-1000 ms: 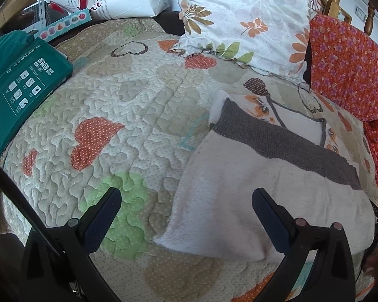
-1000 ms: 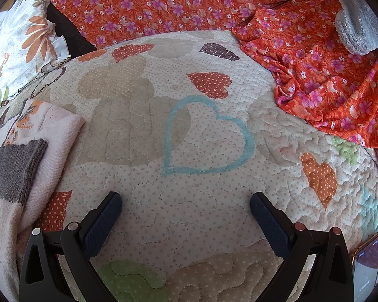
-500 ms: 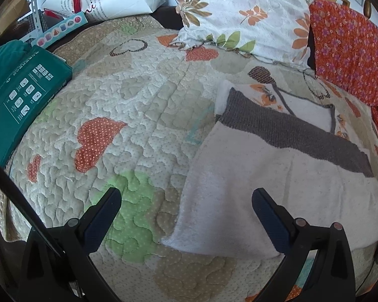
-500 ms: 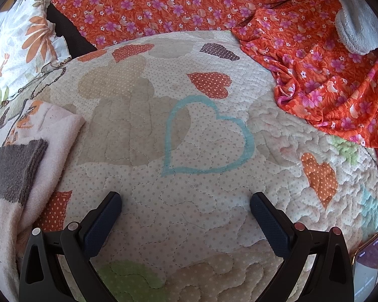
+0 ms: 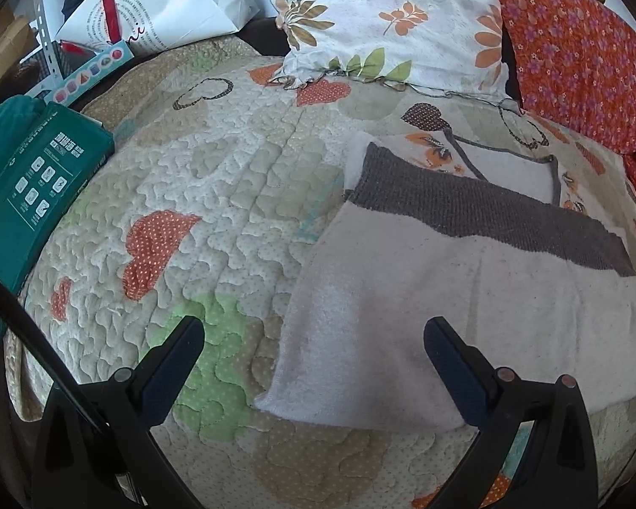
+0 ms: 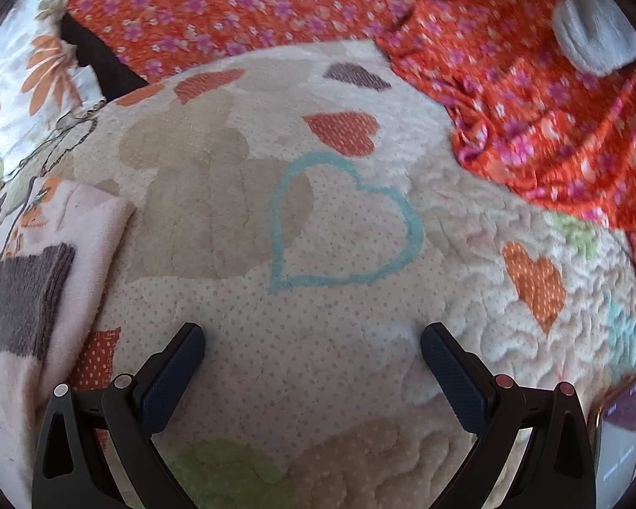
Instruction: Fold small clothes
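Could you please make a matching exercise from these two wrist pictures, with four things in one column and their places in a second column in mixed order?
Things:
1. folded garment
2. green box
3. phone
4. floral pillow

Places:
A. at the left edge of the quilt, left wrist view
B. at the lower right edge of the right wrist view
C. at the far end of the bed, beside the orange flowered fabric
D. flat on the quilt ahead of the open left gripper

Pairs: 1-D, 2-A, 3-B, 4-C
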`<state>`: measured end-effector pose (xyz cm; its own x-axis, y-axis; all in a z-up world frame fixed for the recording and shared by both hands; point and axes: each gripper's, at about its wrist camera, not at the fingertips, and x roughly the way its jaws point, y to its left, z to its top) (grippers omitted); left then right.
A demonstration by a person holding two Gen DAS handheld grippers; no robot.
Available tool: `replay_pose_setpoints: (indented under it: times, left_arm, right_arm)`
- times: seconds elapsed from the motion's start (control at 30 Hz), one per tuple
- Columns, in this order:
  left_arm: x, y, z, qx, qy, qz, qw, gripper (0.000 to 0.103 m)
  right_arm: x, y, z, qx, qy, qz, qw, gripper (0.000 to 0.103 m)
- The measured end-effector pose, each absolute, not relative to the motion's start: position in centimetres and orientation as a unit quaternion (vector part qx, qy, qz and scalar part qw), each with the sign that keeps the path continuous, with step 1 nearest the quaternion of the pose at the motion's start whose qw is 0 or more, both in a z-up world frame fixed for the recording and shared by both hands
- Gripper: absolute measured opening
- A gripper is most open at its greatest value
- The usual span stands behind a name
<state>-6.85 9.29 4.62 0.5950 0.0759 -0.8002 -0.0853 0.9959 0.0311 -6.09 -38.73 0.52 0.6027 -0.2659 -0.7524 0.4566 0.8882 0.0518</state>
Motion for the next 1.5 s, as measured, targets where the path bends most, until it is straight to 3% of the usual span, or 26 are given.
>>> replay_pose_setpoints:
  times: [0.23,0.47,0.63,0.87,1.17,1.27,1.3,1.33,1.37,1.4,1.5]
  left_arm:
    - [-6.9,9.4,4.7,-0.005,0.445,0.048,0.894,0.103]
    - [-6.9,8.9,4.8,0.002,0.443,0.044,0.895,0.103]
    - [-6.9,8.8,4.8,0.002,0.443,0.045,0.895,0.103]
    - [-7.0,8.9,4.8,-0.004,0.443,0.043,0.896,0.103]
    - [-7.1,9.7,4.9,-0.018,0.446,0.039,0.894,0.103]
    - [-7.1,10.1,5.3,-0.025,0.443,0.042,0.895,0.103]
    - [-7.0,10.5,5.5,-0.029,0.441,0.043,0.896,0.103]
    - [-7.0,10.8,5.7,-0.035,0.440,0.044,0.896,0.103]
    - [-7.0,11.1,6.0,-0.041,0.437,0.046,0.897,0.103]
    - [-7.0,11.6,6.3,-0.049,0.433,0.050,0.898,0.103]
    - [-7.0,13.6,7.2,-0.068,0.421,0.072,0.902,0.103]
  right_arm:
    - [-6.5,-38.3,2.1,0.161,0.418,-0.217,0.867,0.102]
    - [-9.8,-31.7,8.3,0.102,0.296,-0.133,0.941,0.102]
    - [-9.0,-30.2,7.4,0.149,0.354,-0.010,0.923,0.099]
    - [-8.1,-30.8,3.7,0.192,0.417,-0.016,0.888,0.088]
    - [-7.9,-28.7,2.4,0.207,0.415,0.009,0.886,0.093]
    - [-7.7,-26.1,2.2,0.154,0.409,-0.001,0.899,0.083]
    - [-7.6,-25.7,2.3,0.145,0.403,-0.009,0.903,0.070]
    - [-7.5,-25.8,2.5,0.157,0.401,-0.002,0.903,0.047]
    - [-7.4,-26.2,2.8,0.179,0.403,0.003,0.898,0.037]
    - [-7.3,-26.7,3.2,0.209,0.401,0.003,0.892,0.032]
    - [-7.3,-26.1,5.2,0.235,0.384,-0.014,0.893,0.028]
